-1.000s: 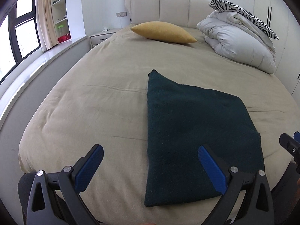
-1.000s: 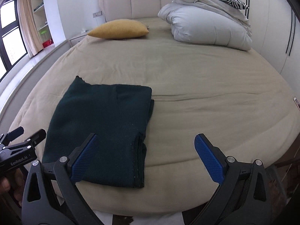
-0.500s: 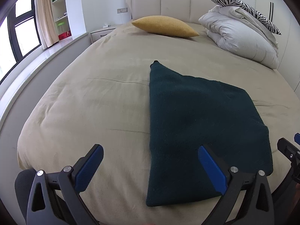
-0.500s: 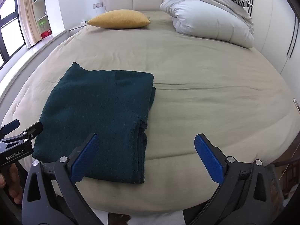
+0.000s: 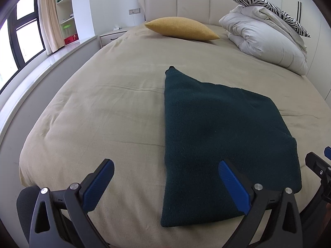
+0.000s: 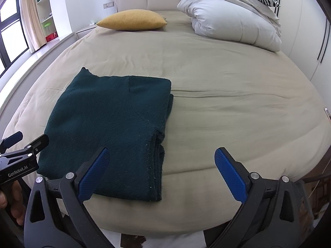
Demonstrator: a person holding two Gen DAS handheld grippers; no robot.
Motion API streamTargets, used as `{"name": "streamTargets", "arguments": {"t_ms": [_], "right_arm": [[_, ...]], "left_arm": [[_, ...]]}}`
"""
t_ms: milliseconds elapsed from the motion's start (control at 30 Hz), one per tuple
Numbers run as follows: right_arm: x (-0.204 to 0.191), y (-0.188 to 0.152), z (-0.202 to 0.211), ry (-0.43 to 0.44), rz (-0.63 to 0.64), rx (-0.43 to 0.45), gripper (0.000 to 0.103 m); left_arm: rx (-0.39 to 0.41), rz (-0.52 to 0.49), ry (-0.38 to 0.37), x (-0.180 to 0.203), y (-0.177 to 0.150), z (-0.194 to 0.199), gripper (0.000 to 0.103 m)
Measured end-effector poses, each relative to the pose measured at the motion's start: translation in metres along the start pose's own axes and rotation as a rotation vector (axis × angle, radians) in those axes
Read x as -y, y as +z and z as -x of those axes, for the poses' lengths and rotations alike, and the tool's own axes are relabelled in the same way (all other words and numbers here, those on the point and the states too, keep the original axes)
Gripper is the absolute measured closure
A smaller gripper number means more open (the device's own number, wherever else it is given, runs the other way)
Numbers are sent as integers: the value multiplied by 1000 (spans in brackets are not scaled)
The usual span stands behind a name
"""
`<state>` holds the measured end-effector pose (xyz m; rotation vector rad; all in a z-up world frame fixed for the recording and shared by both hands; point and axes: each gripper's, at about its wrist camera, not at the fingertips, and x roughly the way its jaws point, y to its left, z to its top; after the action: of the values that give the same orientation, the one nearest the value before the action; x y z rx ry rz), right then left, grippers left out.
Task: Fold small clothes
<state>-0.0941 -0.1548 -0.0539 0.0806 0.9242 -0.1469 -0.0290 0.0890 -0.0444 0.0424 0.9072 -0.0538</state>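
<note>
A dark green knitted garment (image 5: pixel 219 140) (image 6: pixel 111 128) lies folded into a flat rectangle near the foot of the beige bed (image 5: pixel 99 111) (image 6: pixel 227 86). Its stacked layer edges show along its right side in the right wrist view. My left gripper (image 5: pixel 165 184) hangs open over the garment's near left edge, empty, its right finger above the cloth. My right gripper (image 6: pixel 161 171) is open and empty over the garment's near right corner. Each gripper also shows in the other's view: left gripper (image 6: pixel 18 146), right gripper (image 5: pixel 318 165).
A yellow cushion (image 5: pixel 182 29) lies by the headboard. A bundled white duvet (image 5: pixel 266 43) with a zebra pillow (image 5: pixel 271 2) fills the far right corner. A window ledge (image 5: pixel 37 66) runs along the left. A hand (image 6: pixel 12 198) holds the left gripper's handle.
Both grippers have tilted up and moved slightly forward over the bed's foot, so the garment sits lower and larger in both views. Both stay open; the garment has not moved.
</note>
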Motion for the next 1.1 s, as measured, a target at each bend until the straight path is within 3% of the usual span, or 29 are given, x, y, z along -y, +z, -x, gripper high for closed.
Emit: {"name": "streamTargets", "arguments": {"t_ms": [1100], "right_arm": [[-7, 0, 3, -1, 2, 1, 0]], "left_arm": [[1, -3, 2, 0, 1, 0, 0]]}}
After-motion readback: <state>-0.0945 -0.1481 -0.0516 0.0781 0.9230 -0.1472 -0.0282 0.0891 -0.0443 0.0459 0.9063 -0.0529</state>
